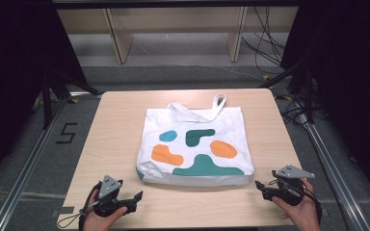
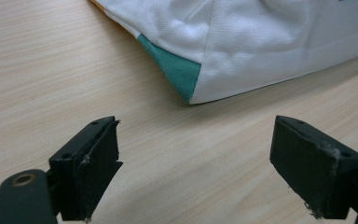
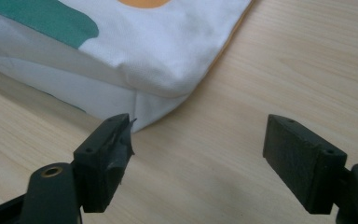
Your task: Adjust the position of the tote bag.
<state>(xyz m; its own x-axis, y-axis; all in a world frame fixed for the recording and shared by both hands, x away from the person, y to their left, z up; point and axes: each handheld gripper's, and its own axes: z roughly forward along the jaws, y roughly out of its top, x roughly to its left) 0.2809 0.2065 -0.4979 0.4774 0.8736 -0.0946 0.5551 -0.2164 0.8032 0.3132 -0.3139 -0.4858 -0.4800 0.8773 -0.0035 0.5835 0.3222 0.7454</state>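
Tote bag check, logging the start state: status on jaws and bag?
Left gripper and right gripper open, empty, near the bottom corners. Tote bag flat on table, untouched. Nothing in the way.

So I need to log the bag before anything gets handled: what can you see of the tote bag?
The tote bag is white woven-looking fabric printed with orange, teal and blue blobs. It lies flat, print up, at the middle of the wooden table, its two straps toward the far edge and its gusseted bottom toward the person. A teal patch marks one near corner. Only the table touches it; both grippers sit off its near corners.
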